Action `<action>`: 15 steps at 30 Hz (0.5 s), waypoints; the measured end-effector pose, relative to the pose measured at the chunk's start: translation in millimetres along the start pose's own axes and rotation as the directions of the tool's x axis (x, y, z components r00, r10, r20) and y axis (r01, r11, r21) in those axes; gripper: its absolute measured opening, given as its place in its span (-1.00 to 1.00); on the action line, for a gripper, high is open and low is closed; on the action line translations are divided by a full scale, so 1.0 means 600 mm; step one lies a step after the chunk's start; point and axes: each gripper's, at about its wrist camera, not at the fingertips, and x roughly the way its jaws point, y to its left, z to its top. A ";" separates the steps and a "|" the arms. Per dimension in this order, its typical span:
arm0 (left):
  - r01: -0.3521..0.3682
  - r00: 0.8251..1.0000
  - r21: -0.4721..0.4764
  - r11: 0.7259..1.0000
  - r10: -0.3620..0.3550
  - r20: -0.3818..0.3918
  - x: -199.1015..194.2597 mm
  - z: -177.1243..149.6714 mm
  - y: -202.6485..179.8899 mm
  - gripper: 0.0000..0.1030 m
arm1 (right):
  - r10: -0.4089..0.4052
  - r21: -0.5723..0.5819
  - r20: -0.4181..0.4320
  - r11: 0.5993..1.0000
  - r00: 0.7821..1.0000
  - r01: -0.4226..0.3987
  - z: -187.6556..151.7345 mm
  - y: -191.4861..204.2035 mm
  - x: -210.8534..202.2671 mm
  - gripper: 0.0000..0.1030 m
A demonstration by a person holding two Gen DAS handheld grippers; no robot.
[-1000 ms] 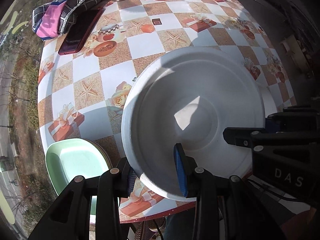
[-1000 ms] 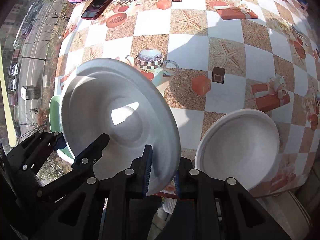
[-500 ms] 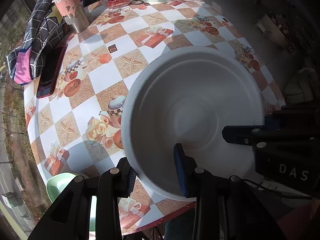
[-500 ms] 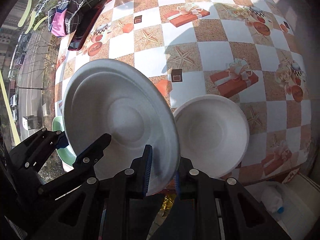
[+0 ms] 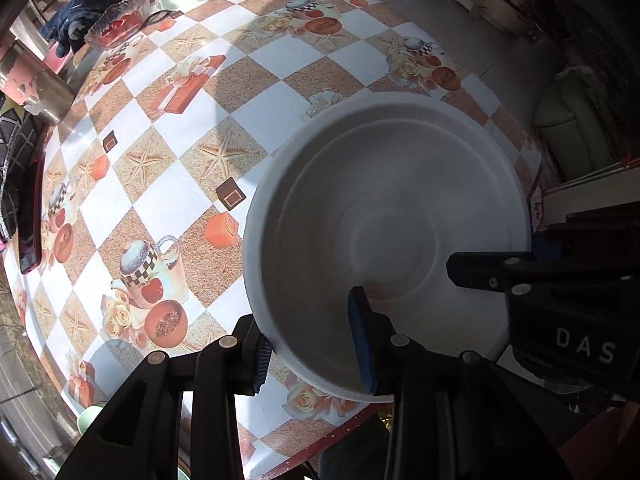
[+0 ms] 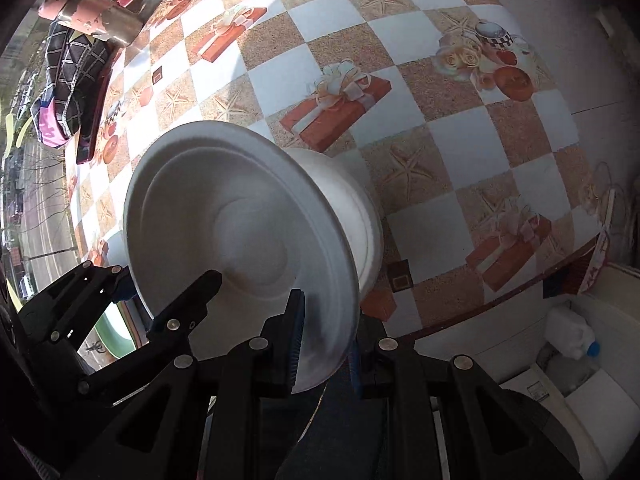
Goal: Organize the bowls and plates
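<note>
Right wrist view: you have both the left gripper point(image 5: 316, 344) and right gripper point(image 6: 324, 336) clamped on opposite rims of the round white foam plate point(image 6: 240, 232), held tilted directly above the white foam bowl point(image 6: 360, 216).

We see plate point(image 5: 384, 240) tilted over near worktop point(image 5: 280, 92) edge, rim between left gripper point(image 5: 312, 348) fingers, right gripper point(image 6: 324, 344) fingers on rim too. Bowl point(image 6: 352, 208) on worktop directly behind plate. Green dish point(image 6: 114, 332) at near-left edge, left of plate. Cup point(image 5: 36, 88), cloth point(image 6: 68, 80), phone point(image 5: 30, 216) along far-left side. Glass dish point(image 5: 120, 24) at far edge. Jugs point(image 6: 570, 338) on floor right of worktop.
</note>
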 end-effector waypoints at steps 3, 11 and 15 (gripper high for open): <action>-0.005 1.000 -0.004 1.000 0.005 -0.009 0.008 0.008 -0.003 -0.20 | 0.007 0.018 -0.006 1.000 1.000 -0.007 0.003 -0.018 0.010 -0.57; -0.004 1.000 -0.115 0.993 0.003 -0.006 -0.022 0.003 0.046 0.12 | 0.032 0.044 0.003 0.998 0.999 -0.032 0.017 -0.044 0.022 0.67; 0.030 0.999 -0.254 0.967 -0.035 -0.015 -0.089 0.015 0.096 0.15 | 0.015 0.069 0.042 0.997 0.999 -0.018 0.020 -0.064 0.005 0.82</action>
